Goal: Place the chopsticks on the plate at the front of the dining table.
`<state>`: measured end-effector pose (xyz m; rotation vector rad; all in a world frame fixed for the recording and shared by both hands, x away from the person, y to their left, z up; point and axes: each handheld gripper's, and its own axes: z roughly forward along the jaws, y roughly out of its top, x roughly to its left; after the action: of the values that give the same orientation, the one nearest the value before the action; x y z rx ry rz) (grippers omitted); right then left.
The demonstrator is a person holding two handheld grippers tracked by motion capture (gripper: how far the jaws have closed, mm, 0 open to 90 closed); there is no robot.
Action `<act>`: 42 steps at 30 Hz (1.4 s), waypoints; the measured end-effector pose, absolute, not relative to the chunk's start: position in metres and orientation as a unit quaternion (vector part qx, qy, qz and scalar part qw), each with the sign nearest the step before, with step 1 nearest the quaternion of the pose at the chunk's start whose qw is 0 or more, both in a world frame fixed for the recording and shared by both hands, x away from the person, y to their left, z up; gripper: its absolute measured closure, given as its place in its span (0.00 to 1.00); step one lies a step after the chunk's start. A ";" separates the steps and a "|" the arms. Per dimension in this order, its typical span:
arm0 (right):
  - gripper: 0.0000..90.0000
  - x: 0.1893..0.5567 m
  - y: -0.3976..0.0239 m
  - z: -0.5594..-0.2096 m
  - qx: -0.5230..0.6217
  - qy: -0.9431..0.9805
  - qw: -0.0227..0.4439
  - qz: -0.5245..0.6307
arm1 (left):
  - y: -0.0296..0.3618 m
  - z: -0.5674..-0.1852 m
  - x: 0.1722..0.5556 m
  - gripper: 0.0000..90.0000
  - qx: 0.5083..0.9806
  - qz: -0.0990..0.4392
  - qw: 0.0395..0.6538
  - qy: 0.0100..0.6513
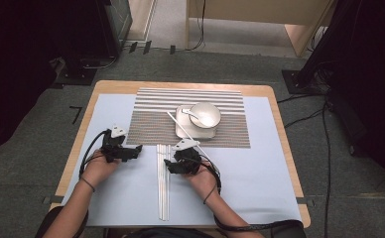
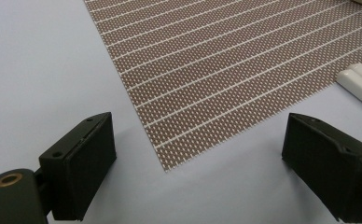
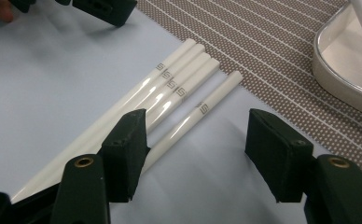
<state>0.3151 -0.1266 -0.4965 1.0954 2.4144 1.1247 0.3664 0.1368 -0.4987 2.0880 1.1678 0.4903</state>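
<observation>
Apparently untouched, one chopstick (image 3: 193,119) lies between the right gripper's (image 3: 195,154) open jaws; left gripper (image 2: 198,158) gapes too.

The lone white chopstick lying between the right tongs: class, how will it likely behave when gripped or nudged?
The chopstick looks glossy, with bright highlights along it, so it may slip between the pads. It is slim and rounded on a smooth sheet, so a sideways nudge would probably roll it toward the other chopsticks. It lies dead straight, so likely stiff and light.
</observation>
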 end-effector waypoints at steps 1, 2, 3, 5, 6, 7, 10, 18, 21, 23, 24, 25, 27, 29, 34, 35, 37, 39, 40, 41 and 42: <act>0.43 0.315 -0.127 -0.497 0.379 0.831 0.131 0.387 | 0.137 -0.499 0.366 0.10 0.803 0.189 0.343 0.449; 0.44 0.315 -0.128 -0.497 0.379 0.830 0.130 0.387 | 0.137 -0.499 0.366 0.10 0.803 0.189 0.343 0.449; 0.44 0.315 -0.128 -0.497 0.378 0.831 0.131 0.387 | 0.137 -0.499 0.366 0.10 0.803 0.189 0.343 0.449; 0.45 0.316 -0.128 -0.497 0.379 0.831 0.132 0.385 | 0.137 -0.499 0.366 0.10 0.803 0.189 0.343 0.449; 0.45 0.316 -0.128 -0.497 0.378 0.831 0.132 0.385 | 0.137 -0.499 0.366 0.10 0.803 0.189 0.343 0.449; 0.46 0.316 -0.129 -0.496 0.380 0.831 0.131 0.385 | 0.137 -0.499 0.366 0.10 0.803 0.189 0.343 0.449; 0.48 0.316 -0.130 -0.496 0.380 0.831 0.132 0.383 | 0.137 -0.499 0.366 0.10 0.803 0.189 0.343 0.449; 0.61 0.320 -0.135 -0.494 0.380 0.836 0.141 0.369 | 0.137 -0.499 0.366 0.10 0.803 0.189 0.343 0.449; 0.67 0.321 -0.136 -0.494 0.376 0.839 0.146 0.365 | 0.137 -0.499 0.366 0.10 0.803 0.189 0.343 0.449; 0.71 0.321 -0.137 -0.493 0.375 0.840 0.147 0.363 | 0.137 -0.499 0.366 0.10 0.803 0.189 0.343 0.449; 0.72 0.322 -0.138 -0.493 0.375 0.840 0.147 0.363 | 0.137 -0.499 0.366 0.10 0.803 0.189 0.343 0.449; 0.72 0.323 -0.139 -0.493 0.375 0.840 0.145 0.364 | 0.137 -0.499 0.366 0.10 0.803 0.189 0.343 0.449; 0.74 0.324 -0.140 -0.493 0.375 0.840 0.146 0.365 | 0.137 -0.499 0.366 0.10 0.803 0.189 0.343 0.449; 0.77 0.325 -0.141 -0.492 0.374 0.841 0.146 0.364 | 0.137 -0.499 0.366 0.10 0.803 0.189 0.343 0.449; 0.83 0.328 -0.145 -0.491 0.370 0.843 0.148 0.362 | 0.137 -0.499 0.366 0.10 0.803 0.189 0.343 0.449; 0.83 0.328 -0.145 -0.491 0.371 0.842 0.147 0.362 | 0.137 -0.499 0.366 0.10 0.803 0.189 0.343 0.449; 0.85 0.329 -0.147 -0.491 0.371 0.842 0.146 0.364 | 0.137 -0.499 0.366 0.10 0.803 0.189 0.343 0.449; 0.88 0.330 -0.147 -0.491 0.369 0.841 0.150 0.366 | 0.137 -0.499 0.366 0.10 0.803 0.189 0.343 0.449; 0.88 0.330 -0.148 -0.491 0.368 0.841 0.150 0.366 | 0.137 -0.499 0.366 0.10 0.803 0.189 0.343 0.449; 0.89 0.331 -0.148 -0.491 0.368 0.841 0.151 0.366 | 0.137 -0.499 0.366 0.10 0.803 0.189 0.343 0.449; 0.90 0.332 -0.149 -0.491 0.368 0.841 0.150 0.368 | 0.137 -0.499 0.366 0.10 0.803 0.189 0.343 0.449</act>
<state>0.3322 -0.1493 -0.4906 1.0578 2.4149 1.0557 0.3662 0.1368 -0.4988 2.0864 1.1673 0.4917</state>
